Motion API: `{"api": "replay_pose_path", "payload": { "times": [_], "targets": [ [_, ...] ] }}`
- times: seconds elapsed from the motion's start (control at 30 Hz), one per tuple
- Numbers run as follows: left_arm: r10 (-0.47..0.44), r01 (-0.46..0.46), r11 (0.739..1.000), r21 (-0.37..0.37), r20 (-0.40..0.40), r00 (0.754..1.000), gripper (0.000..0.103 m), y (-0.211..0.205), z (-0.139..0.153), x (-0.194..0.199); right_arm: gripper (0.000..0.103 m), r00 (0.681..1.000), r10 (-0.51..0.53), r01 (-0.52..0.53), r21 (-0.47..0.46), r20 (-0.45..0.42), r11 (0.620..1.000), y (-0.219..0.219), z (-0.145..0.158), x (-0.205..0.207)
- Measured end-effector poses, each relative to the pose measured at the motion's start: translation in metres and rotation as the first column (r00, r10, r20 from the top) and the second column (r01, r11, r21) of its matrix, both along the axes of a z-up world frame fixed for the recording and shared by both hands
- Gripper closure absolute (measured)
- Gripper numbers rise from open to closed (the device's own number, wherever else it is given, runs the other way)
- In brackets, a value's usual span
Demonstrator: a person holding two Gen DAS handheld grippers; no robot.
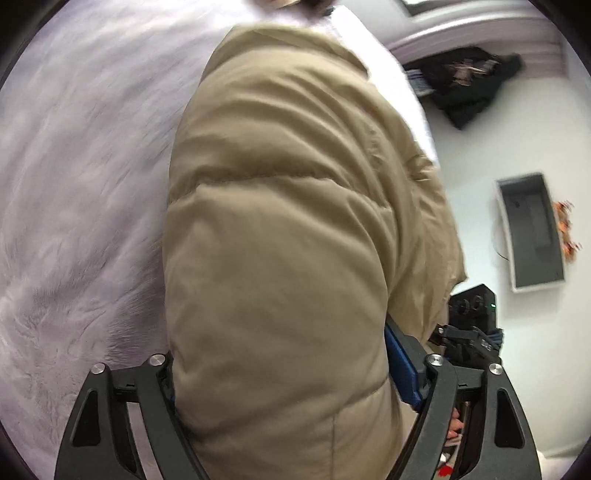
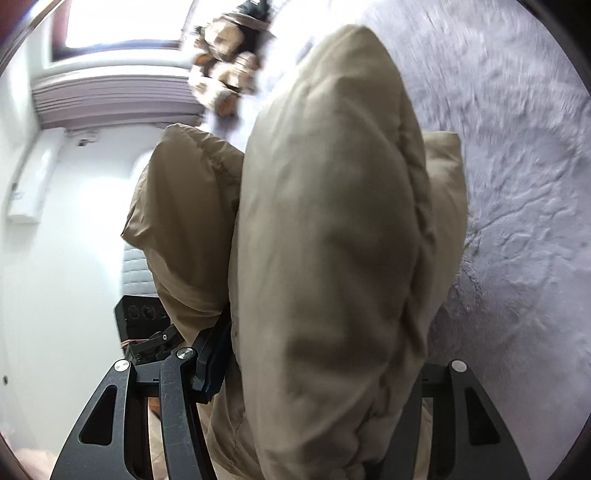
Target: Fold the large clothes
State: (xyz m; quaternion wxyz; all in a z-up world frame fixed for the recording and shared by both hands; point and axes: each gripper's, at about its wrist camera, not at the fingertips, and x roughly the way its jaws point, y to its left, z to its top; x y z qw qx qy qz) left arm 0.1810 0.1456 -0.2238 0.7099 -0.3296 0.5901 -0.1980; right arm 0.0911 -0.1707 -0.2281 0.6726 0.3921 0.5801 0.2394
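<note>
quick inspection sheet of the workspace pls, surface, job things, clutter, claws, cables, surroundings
surface: fluffy pale blanket, rumpled, under the work.
job's things: tan puffer jacket, bulky, bunched and lifted, filling the middle of both views.
clutter: dark garment heaped on the floor; grey tray on the floor; plush toy at the blanket's far end, blurred.
claws: left claw shut on the jacket; right claw shut on the jacket, fingertips hidden by fabric.
cables: nothing seen.
surroundings: white floor, window with bright light, black box beside the bed.
</note>
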Motion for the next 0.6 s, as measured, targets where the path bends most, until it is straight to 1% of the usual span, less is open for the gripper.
{"api": "replay_pose_path", "payload": {
  "times": [0.03, 0.07, 0.13, 0.2, 0.27, 0.37, 0.5, 0.53, 0.6],
  "targets": [
    [0.015, -0.015, 1.000, -0.004, -0.010, 1.000, 0.011, 0.000, -0.007, -0.001, 0.042, 1.000, 0.000, 0.000, -0.020, -0.027, 1.000, 0.009, -0.009, 0.009],
    [0.029, -0.029, 1.000, -0.012, -0.017, 0.999, 0.009, 0.001, -0.013, -0.003, 0.042, 0.999, -0.007, 0.005, -0.037, -0.047, 0.999, 0.011, -0.018, 0.010],
    [0.042, -0.043, 0.999, -0.015, -0.024, 0.999, 0.009, -0.002, -0.014, -0.010, 0.037, 0.996, -0.037, 0.034, -0.031, -0.083, 0.999, 0.008, -0.032, 0.009],
    [0.038, -0.038, 0.999, 0.029, -0.015, 0.999, 0.009, -0.006, -0.006, -0.014, 0.035, 0.994, -0.054, 0.051, -0.037, -0.093, 0.998, 0.013, -0.033, 0.008],
    [0.038, -0.038, 0.996, 0.085, -0.004, 0.999, 0.009, -0.005, 0.006, -0.017, 0.034, 0.995, -0.043, 0.036, -0.073, -0.090, 0.997, 0.013, -0.026, 0.005],
    [0.070, -0.077, 0.983, 0.166, 0.044, 0.997, 0.009, -0.007, 0.032, -0.024, 0.032, 0.996, -0.028, 0.015, -0.151, -0.083, 0.988, 0.006, -0.004, 0.003],
    [0.118, -0.141, 0.965, 0.221, 0.116, 0.986, 0.009, 0.002, 0.064, -0.040, 0.032, 0.998, -0.039, 0.027, -0.269, -0.041, 0.963, -0.007, 0.034, -0.014],
    [0.120, -0.148, 0.961, 0.233, 0.127, 0.985, 0.009, -0.002, 0.073, -0.042, 0.032, 0.998, -0.048, 0.037, -0.290, -0.033, 0.956, -0.008, 0.042, -0.021],
    [0.111, -0.152, 0.952, 0.266, 0.163, 0.980, 0.009, 0.003, 0.089, -0.051, 0.033, 0.998, -0.070, 0.065, -0.333, -0.001, 0.941, -0.015, 0.061, -0.033]
  ]
}}
